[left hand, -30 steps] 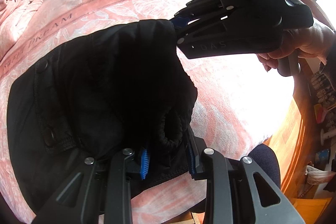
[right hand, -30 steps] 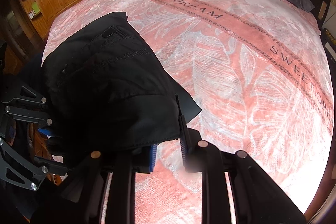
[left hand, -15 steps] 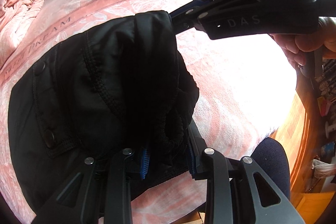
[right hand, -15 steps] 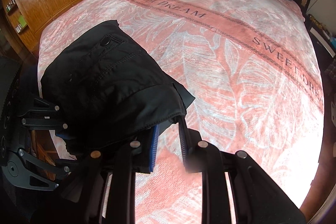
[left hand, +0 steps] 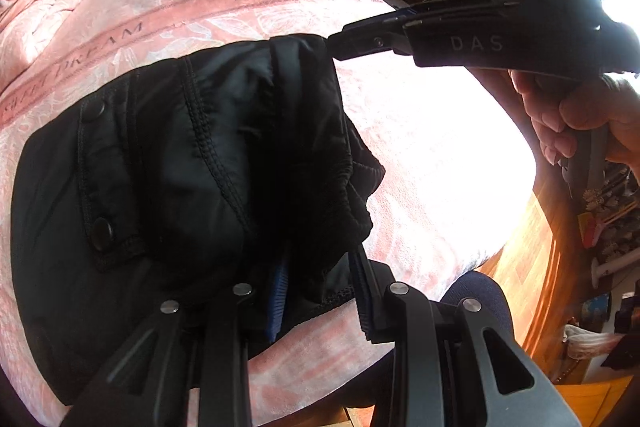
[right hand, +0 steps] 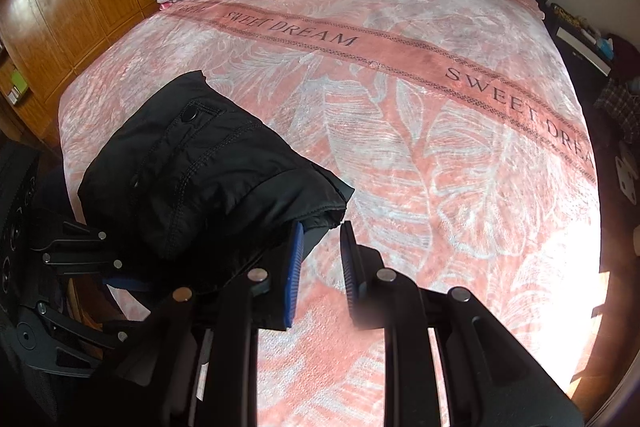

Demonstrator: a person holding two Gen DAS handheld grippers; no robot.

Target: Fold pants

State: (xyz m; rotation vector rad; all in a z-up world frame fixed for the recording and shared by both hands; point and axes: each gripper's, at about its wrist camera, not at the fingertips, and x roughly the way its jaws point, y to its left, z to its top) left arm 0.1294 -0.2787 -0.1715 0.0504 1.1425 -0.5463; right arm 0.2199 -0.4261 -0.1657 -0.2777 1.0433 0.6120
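- We cannot trace the lower part of the black pants (left hand: pixel 168 163); it drops behind the left gripper (left hand: pixel 320 291) and out of view
- Sun glare whitens the pink bedspread (right hand: pixel 420 147) beside the pants
- The pants hang bunched above the bedspread's near edge, showing snap buttons and stitched seams
- Our left gripper is narrowly parted, fabric clamped between its blue pads (left hand: pixel 280 291)
- Our right gripper (right hand: pixel 320 267) pinches a corner of the pants, jaws nearly closed

black pants (right hand: pixel 208 187) lifted higher off the pink bedspread (right hand: pixel 400 131), right hand-held gripper (right hand: pixel 320 267) raised and rolled
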